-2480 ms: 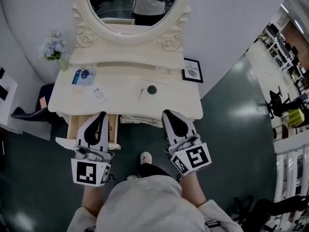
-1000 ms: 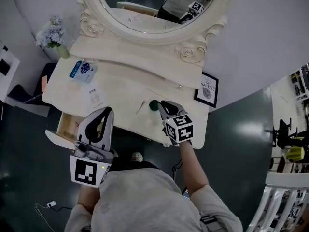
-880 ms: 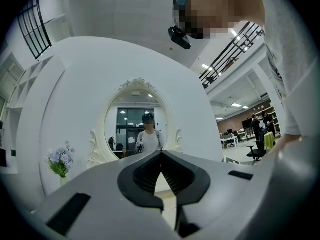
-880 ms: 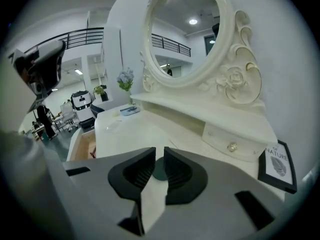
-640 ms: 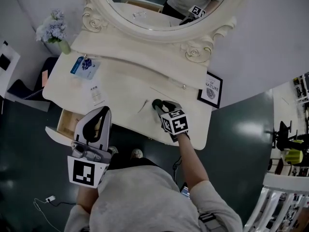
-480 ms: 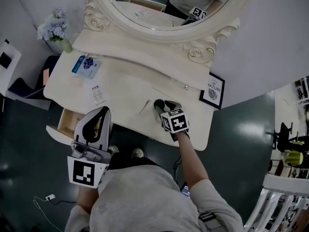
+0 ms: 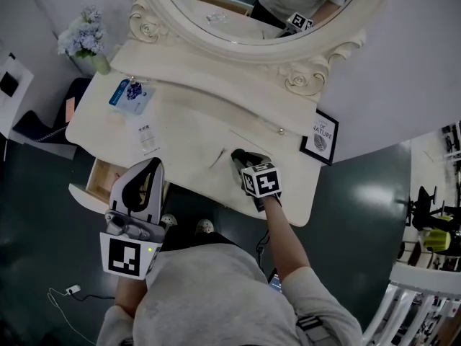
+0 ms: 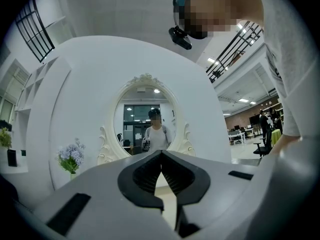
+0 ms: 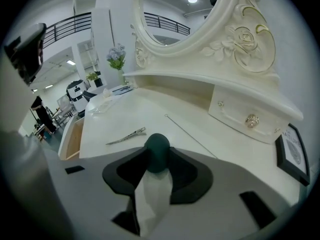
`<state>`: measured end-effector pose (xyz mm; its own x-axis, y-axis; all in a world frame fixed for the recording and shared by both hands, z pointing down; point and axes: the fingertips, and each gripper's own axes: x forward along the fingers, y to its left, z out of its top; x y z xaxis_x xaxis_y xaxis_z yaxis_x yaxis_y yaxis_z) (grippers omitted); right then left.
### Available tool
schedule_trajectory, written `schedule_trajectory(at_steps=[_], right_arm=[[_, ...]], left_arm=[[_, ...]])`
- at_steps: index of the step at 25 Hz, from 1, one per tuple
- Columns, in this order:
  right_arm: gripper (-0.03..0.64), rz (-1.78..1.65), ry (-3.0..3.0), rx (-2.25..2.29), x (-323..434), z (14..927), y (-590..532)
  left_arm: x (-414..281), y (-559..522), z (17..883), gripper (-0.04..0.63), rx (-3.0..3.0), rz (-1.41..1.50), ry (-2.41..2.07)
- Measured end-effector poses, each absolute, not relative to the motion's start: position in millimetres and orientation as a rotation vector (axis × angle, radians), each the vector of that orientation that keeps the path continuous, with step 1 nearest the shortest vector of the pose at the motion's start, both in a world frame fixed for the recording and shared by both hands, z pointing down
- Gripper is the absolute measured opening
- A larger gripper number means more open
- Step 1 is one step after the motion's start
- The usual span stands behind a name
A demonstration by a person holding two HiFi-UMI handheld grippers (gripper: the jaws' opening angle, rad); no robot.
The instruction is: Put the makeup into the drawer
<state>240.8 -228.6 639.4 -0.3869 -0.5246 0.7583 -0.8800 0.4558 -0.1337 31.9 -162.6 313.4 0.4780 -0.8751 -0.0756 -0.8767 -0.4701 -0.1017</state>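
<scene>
Reaching down to the desk (image 7: 180, 132), the right gripper (image 7: 241, 161) has just been opening its jaws. They now stand wide apart, one on each side of a little dark green makeup thing (image 9: 157, 151). I cannot tell if the pads touch it yet. It sits on the near right part of the desk, just right of a thin silver clip (image 9: 126, 135).

It has a round, smooth top and looks small and light. I cannot tell if it is a soft puff or a hard lid. Round things slip and roll, so I think the best hold is on its two sides, low down, with a gentle squeeze.

The left gripper (image 7: 151, 166) has its jaws together with nothing in them. It waits by the open drawer (image 7: 97, 182) at the near left.
</scene>
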Motion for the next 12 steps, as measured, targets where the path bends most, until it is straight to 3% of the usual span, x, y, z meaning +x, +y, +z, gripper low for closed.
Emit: schedule_trajectory(at_steps=[3,12], right_arm=[[0.048,0.746,-2.088,1.158,231,640,-225],[0.046,0.797,-2.257,1.295,219,594,-221]], left_arm=[[31,-163,312,0.014,-2.584,0.027,1.546],[12,-159,316,0.014,-2.574,-0.050,1.533]])
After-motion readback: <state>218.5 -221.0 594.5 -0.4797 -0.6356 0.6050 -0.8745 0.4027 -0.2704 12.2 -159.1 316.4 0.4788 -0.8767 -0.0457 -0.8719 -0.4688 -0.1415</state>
